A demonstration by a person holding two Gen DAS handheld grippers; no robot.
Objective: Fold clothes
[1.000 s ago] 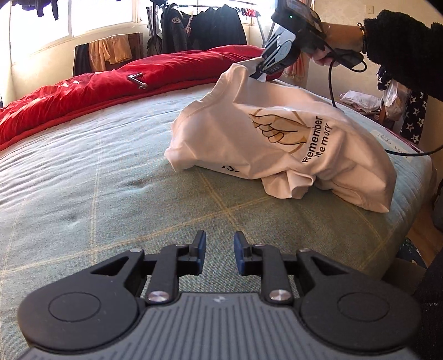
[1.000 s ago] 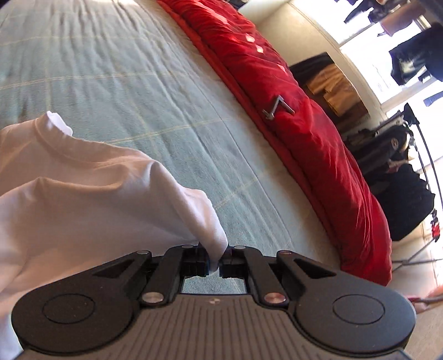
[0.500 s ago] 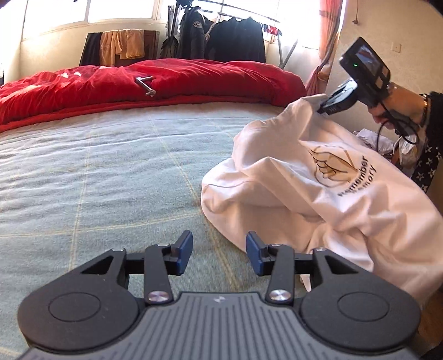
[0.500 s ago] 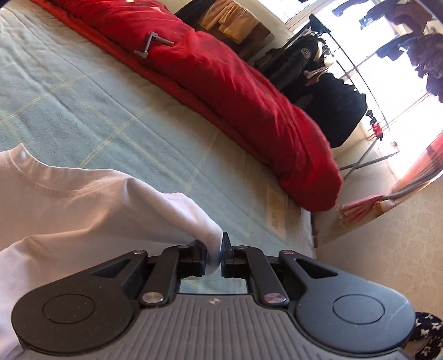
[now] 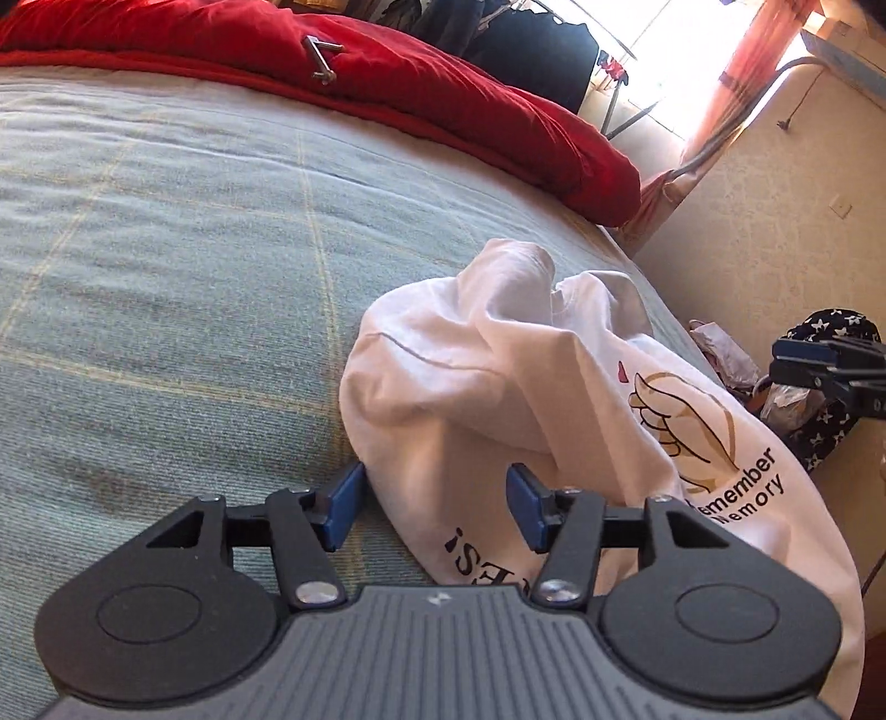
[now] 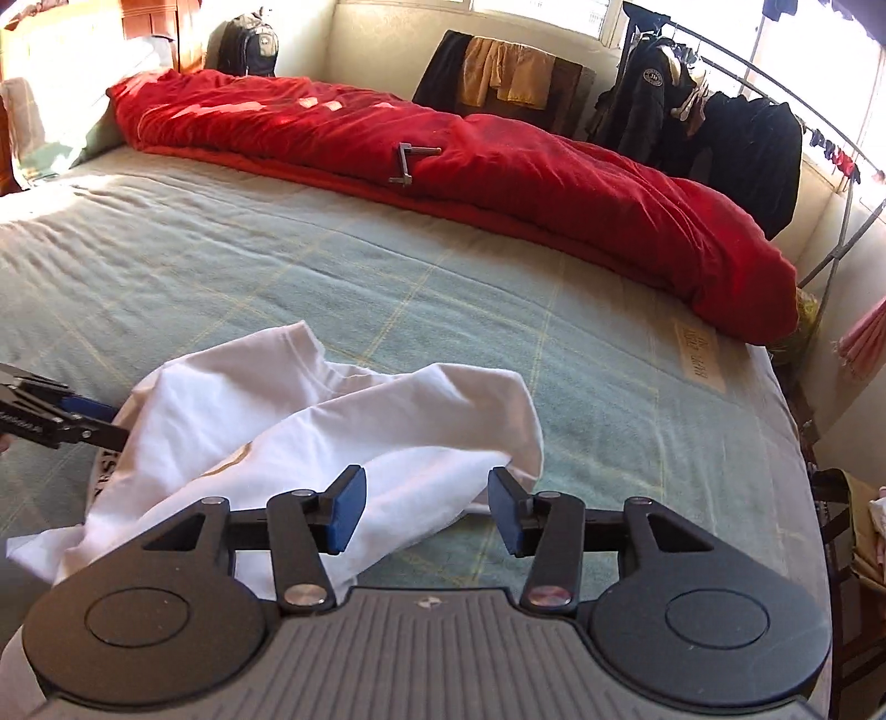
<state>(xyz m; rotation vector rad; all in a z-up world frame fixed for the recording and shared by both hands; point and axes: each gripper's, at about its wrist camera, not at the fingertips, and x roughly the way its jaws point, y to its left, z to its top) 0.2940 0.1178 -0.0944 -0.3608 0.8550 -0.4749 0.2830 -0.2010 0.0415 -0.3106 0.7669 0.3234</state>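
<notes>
A white T-shirt with a wing print and black lettering lies crumpled on the green checked bedspread, near the bed's right edge. My left gripper is at its near edge with the jaws opening. Cloth lies between the blue pads, but they do not press on it. In the right wrist view the shirt is a loose heap. My right gripper hangs over a fold of it, jaws opening and gripping nothing. Each gripper shows in the other's view: the right gripper and the left gripper.
A red duvet runs along the far side of the bed with a small metal crank on it. Behind stand a rack of dark jackets and a backpack. A star-patterned cloth hangs off the bed's right edge.
My right gripper let go of the shirt's corner and opened; the lifted shirt dropped into a heap. My left gripper opened wider and came up to the shirt's edge. Both wrists rolled.
</notes>
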